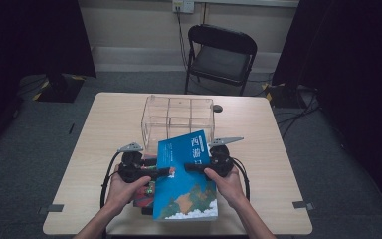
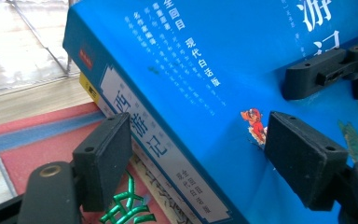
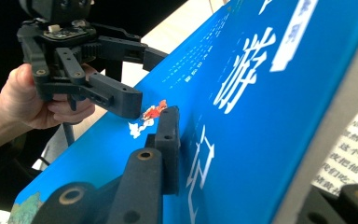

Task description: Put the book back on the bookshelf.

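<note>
I have both hands low at the near edge of the table (image 1: 104, 114), forearms coming in from the near side and angled inward, each fist wrapped round a claw body. My left claw (image 1: 165, 172) points right across the table; my right claw (image 1: 191, 167) points left, so the two meet over the blue book (image 1: 186, 179) from opposite sides.

The blue book sits at the near middle of the table, tilted, its far edge lifted toward the clear plastic box (image 1: 177, 117). It is a thick paperback with a glossy cover, white characters and a pale spine label (image 2: 163, 149).

In the left gripper view my left claw (image 2: 191, 154) stands fairly wide, straddling the book's spine edge: one matte black pad lies against the cover by a small red figure (image 2: 254, 122), the other is down by the spine, and I cannot tell whether they actually press.

In the right gripper view my right claw (image 3: 242, 177) is clamped on the book's open edge, one pad flat on the cover, the other under the grey page block (image 3: 335, 112).

Under the book lies a red book (image 2: 37, 149) with green foil lettering, flat on the pale wood-grain table. The box is stiff, see-through, divided into compartments, just beyond the book. A black folding chair (image 1: 221, 55) stands beyond the far edge.
</note>
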A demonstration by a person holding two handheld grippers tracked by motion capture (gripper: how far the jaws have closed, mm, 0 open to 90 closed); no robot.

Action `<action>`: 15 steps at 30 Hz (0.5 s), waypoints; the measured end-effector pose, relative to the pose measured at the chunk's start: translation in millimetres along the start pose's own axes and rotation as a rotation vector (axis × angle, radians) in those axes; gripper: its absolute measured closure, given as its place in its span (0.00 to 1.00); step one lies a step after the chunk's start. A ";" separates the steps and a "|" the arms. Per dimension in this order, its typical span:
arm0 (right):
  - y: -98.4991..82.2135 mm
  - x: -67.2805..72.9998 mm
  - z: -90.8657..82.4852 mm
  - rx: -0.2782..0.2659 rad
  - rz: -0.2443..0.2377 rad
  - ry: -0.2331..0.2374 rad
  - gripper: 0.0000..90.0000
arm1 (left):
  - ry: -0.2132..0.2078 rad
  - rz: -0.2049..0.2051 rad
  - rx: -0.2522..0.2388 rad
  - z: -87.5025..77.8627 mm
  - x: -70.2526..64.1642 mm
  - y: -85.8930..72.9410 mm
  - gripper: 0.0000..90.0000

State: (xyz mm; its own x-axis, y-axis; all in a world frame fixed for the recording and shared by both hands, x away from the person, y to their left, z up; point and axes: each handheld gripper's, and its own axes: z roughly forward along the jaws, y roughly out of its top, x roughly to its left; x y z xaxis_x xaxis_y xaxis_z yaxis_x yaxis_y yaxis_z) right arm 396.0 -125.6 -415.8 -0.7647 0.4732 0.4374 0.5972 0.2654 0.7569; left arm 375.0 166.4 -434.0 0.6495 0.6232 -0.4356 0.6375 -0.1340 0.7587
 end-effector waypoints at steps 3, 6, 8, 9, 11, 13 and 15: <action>-0.2 2.2 -2.3 -0.014 -0.013 -0.003 0.81 | -0.001 0.004 -0.004 -0.8 -1.2 0.8 0.25; -0.1 7.3 -6.6 -0.042 -0.026 -0.008 0.82 | -0.012 -0.006 -0.010 -1.5 -1.7 2.2 0.23; 0.1 8.7 -7.7 -0.043 -0.043 -0.015 0.81 | -0.020 -0.023 -0.003 -1.6 -1.1 3.7 0.22; 0.0 10.7 -8.5 -0.047 -0.057 -0.022 0.82 | -0.024 -0.032 -0.009 -2.0 -0.5 4.8 0.23; -0.8 11.6 -10.0 -0.055 -0.064 -0.028 0.82 | -0.028 -0.028 -0.013 -1.8 0.3 6.4 0.25; -1.5 12.5 -11.6 -0.065 -0.063 -0.030 0.82 | -0.029 -0.031 -0.015 -1.1 -0.3 7.7 0.25; -1.7 13.5 -12.8 -0.070 -0.064 -0.032 0.82 | -0.039 -0.029 -0.018 -1.1 -0.1 8.4 0.25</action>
State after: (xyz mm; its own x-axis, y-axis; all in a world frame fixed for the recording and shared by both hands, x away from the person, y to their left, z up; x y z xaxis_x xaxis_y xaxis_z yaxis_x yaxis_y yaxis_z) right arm 381.6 -130.5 -405.0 -0.7916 0.4845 0.3724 0.5285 0.2369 0.8152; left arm 379.8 166.0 -427.1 0.6469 0.5960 -0.4758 0.6489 -0.1023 0.7540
